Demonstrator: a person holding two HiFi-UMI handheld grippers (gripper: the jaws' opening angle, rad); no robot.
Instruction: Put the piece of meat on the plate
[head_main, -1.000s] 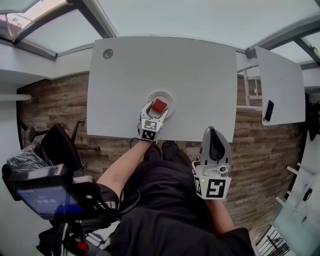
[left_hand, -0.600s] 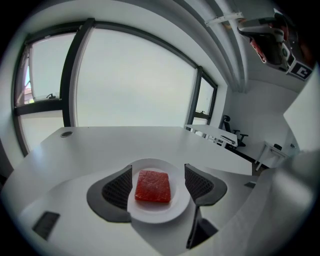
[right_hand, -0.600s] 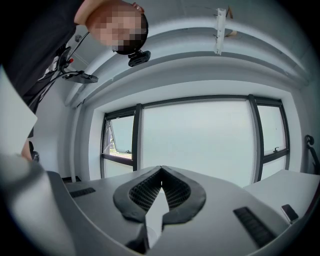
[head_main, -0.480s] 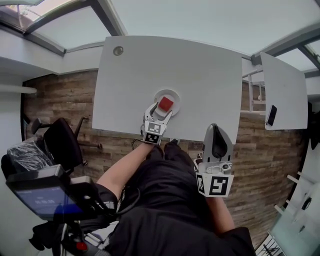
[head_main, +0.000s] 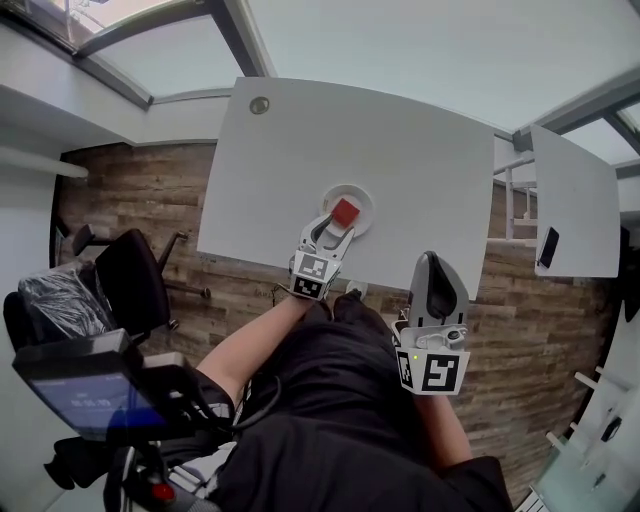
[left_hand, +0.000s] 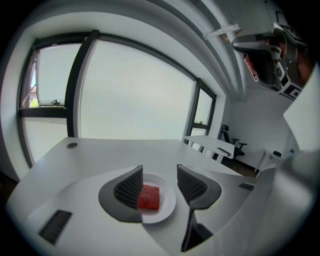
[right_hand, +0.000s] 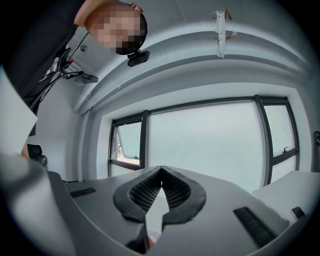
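Head view shows, nearest the camera, the right gripper (head_main: 433, 262) held above the person's dark-clothed lap, short of the table edge; in the right gripper view its two fingers are pressed together at the tips with nothing between them (right_hand: 161, 172). Just beyond, the left gripper (head_main: 335, 230) reaches over the near edge of the white table (head_main: 400, 150), its fingers spread wide. Between them lies the one piece of meat (head_main: 346, 212), a red, nearly square slab lying flat on the single round white plate (head_main: 350, 189). In the left gripper view the meat (left_hand: 149, 197) sits toward the left of the plate (left_hand: 168, 200). Its edges line up with the spread left gripper (left_hand: 159, 172), and its slightly longer side seems to run away from the camera, along the jaws. The meat's left edge is hidden behind the left finger (left_hand: 129, 189), so contact there cannot be told; the right finger (left_hand: 192, 185) stands clear of it. Farther across the tabletop there is one small round grommet (head_main: 260, 105) near the far corner. A second white table (head_main: 575, 200) stands apart to the right, with one dark phone (head_main: 548, 247) lying on it. One black office chair (head_main: 130, 285) stands off the table's left side.
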